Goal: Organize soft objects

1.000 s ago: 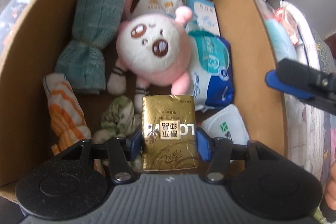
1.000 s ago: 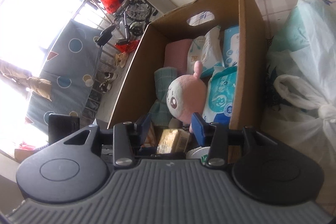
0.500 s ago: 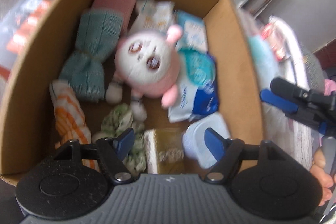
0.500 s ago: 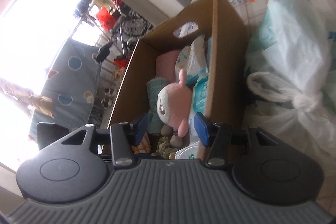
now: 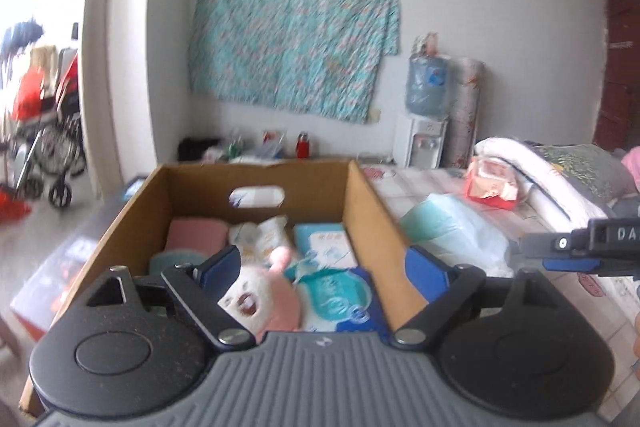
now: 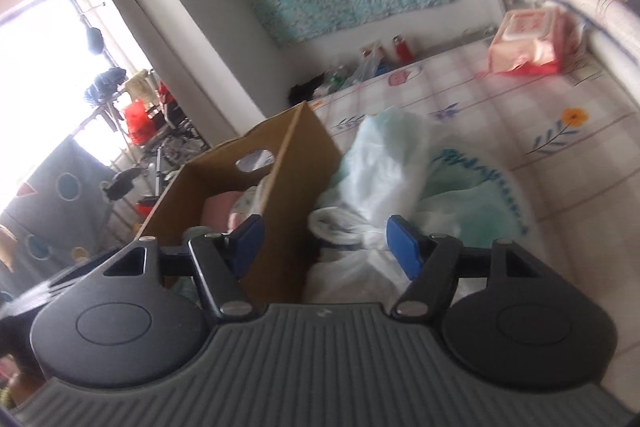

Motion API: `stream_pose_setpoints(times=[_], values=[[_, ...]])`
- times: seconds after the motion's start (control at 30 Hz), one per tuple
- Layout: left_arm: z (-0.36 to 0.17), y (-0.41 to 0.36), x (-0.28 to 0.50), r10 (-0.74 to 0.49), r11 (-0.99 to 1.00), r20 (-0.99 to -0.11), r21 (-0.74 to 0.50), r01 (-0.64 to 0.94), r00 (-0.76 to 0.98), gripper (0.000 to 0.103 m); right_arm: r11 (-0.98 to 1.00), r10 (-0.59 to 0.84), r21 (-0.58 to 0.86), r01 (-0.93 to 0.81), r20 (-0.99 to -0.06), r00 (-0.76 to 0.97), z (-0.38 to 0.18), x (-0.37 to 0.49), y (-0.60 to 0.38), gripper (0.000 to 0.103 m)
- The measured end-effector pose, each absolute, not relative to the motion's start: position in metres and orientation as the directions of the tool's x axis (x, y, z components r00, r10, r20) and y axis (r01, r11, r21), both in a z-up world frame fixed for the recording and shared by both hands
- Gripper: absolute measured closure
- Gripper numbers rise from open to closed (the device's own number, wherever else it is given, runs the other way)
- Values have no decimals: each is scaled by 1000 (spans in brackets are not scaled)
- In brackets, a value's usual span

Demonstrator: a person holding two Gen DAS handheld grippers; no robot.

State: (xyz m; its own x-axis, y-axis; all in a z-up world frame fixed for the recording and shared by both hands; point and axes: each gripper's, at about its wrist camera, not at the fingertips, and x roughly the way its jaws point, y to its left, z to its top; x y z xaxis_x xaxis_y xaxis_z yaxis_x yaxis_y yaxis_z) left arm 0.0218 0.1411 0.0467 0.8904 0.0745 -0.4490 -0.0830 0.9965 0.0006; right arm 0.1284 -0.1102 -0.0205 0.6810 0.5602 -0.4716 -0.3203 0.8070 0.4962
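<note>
A cardboard box (image 5: 362,211) sits on the bed and holds a pink and white plush toy (image 5: 260,301), a pink towel (image 5: 196,233), blue and white tissue packs (image 5: 328,241) and other soft items. My left gripper (image 5: 322,271) is open and empty, raised at the box's near end. My right gripper (image 6: 324,241) is open and empty, over the box's right wall (image 6: 296,163) and a pile of white and pale green plastic bags (image 6: 400,171). The right gripper also shows at the right edge of the left wrist view (image 5: 576,253).
A red and pink wipes pack (image 6: 528,41) lies on the checked bed sheet (image 6: 500,107) near rolled bedding (image 5: 532,167). A patterned teal cloth (image 5: 296,31) hangs on the wall. A water dispenser (image 5: 424,115) stands in the corner. A stroller (image 5: 44,131) stands at the left.
My left gripper opened and let go of the gold tissue pack, which stayed in the box, then lifted and tilted up. My right gripper swung right towards the bags.
</note>
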Motion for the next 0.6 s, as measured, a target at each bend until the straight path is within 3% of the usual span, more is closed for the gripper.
stream_pose_setpoints(times=[0.37, 0.6], values=[[44, 101, -12, 126, 988, -343, 128, -87, 931, 13, 867, 482, 378, -325, -466, 742, -44, 89, -129, 30], [31, 94, -55, 83, 996, -327, 49, -71, 941, 11, 869, 482, 361, -338, -470, 740, -57, 68, -131, 28]])
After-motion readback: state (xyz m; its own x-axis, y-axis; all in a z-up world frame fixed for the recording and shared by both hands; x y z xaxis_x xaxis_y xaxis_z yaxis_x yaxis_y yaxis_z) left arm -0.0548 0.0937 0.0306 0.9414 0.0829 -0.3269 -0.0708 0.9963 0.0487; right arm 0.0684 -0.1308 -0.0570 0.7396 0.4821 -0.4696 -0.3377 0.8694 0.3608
